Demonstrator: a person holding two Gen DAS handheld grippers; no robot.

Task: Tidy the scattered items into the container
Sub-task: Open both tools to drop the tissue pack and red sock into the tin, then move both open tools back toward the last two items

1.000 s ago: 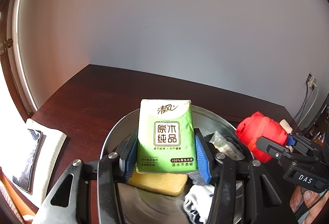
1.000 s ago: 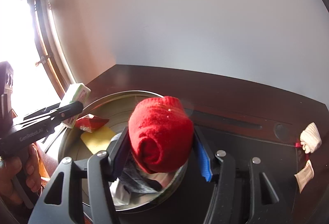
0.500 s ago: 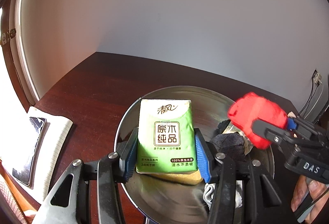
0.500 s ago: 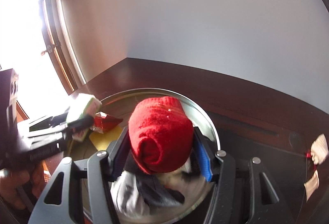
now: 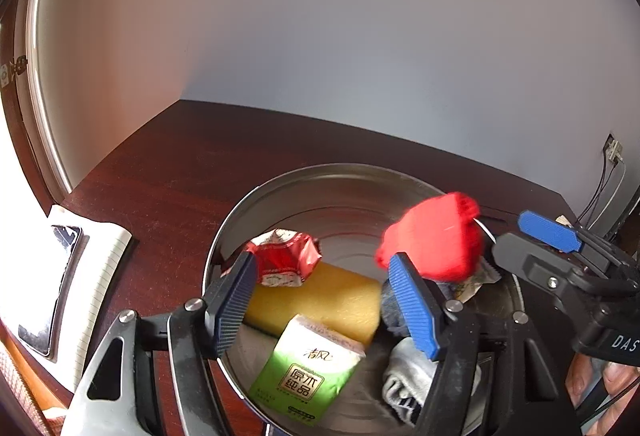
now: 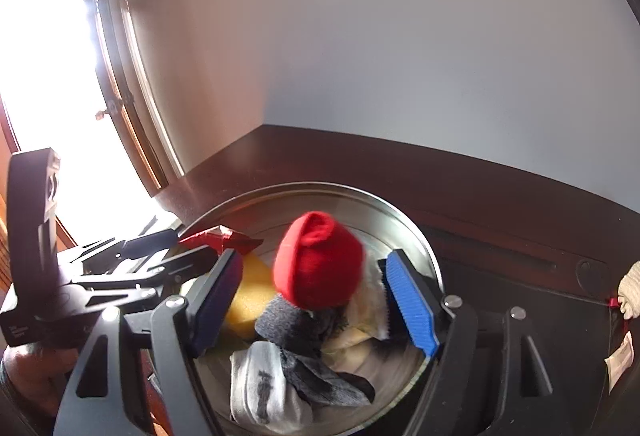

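Both grippers, left (image 5: 324, 300) and right (image 6: 316, 300), gape unloaded over steel basin (image 5: 320, 171); tissue pack (image 5: 304, 376) at six o'clock, red sock (image 6: 318, 260) dropped centre; fetch remaining strays next.

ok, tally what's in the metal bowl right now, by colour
Red: 2, the rolled red sock and the red wrapper
Yellow: 1, the sponge
Green: 1, the tissue pack
Grey/white: 2, the dark grey sock and the light grey sock
Pale wrapper under the red sock: 1
Total: 7 in the bowl
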